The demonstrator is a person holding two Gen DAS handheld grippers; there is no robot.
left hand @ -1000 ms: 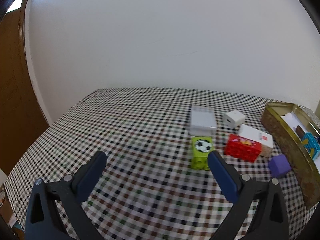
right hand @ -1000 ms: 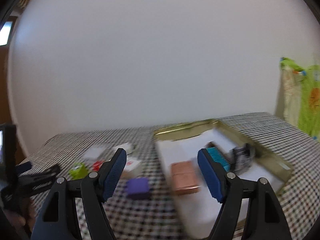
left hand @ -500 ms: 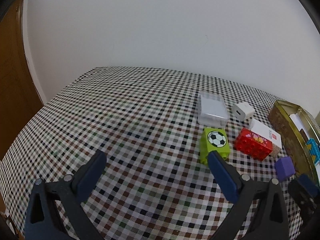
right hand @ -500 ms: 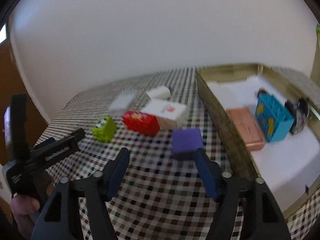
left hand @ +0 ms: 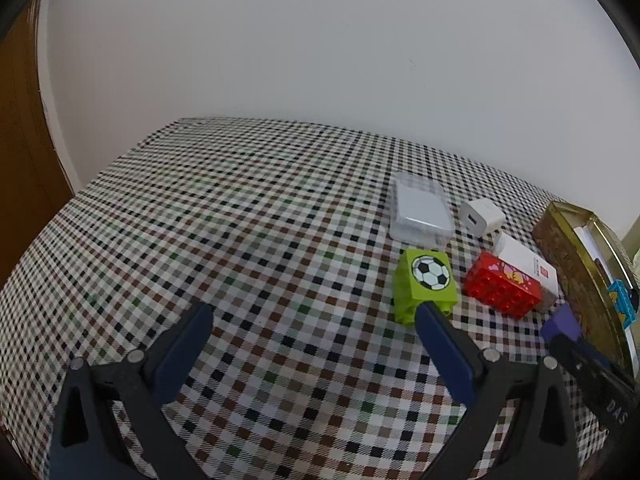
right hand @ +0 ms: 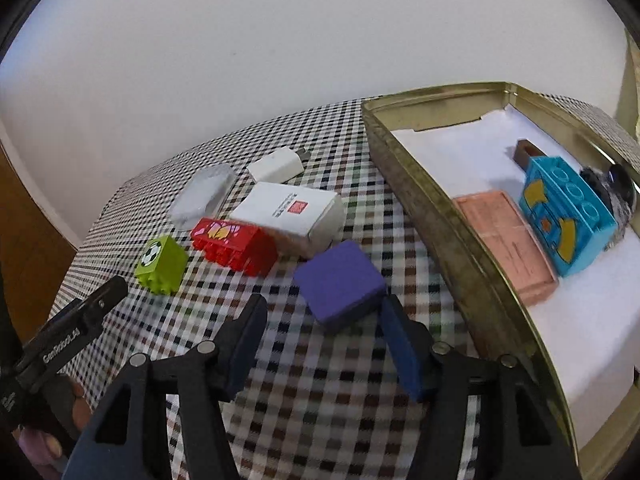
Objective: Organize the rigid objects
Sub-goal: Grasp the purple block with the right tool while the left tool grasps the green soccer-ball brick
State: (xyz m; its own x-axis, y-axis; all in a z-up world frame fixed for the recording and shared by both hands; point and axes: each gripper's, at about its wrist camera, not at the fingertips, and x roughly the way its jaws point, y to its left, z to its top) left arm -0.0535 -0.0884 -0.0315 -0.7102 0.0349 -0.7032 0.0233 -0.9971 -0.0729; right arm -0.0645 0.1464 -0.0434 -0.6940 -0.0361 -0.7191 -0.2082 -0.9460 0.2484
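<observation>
While both tongs gape empty, only the right view shows the tin's (right hand: 424,200) pink box (right hand: 504,248).

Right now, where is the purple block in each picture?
Left wrist view: purple block at far right, low, partly hidden, beside the gold tin.
Right wrist view: purple block near centre, just ahead of the open right hand-held gripper.
Shared landmark: green soccer-ball brick.

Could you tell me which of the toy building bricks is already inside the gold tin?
The blue brick is: it rests on the tin's white lining. The red brick and green football brick lie outside on the checked cloth.
</observation>
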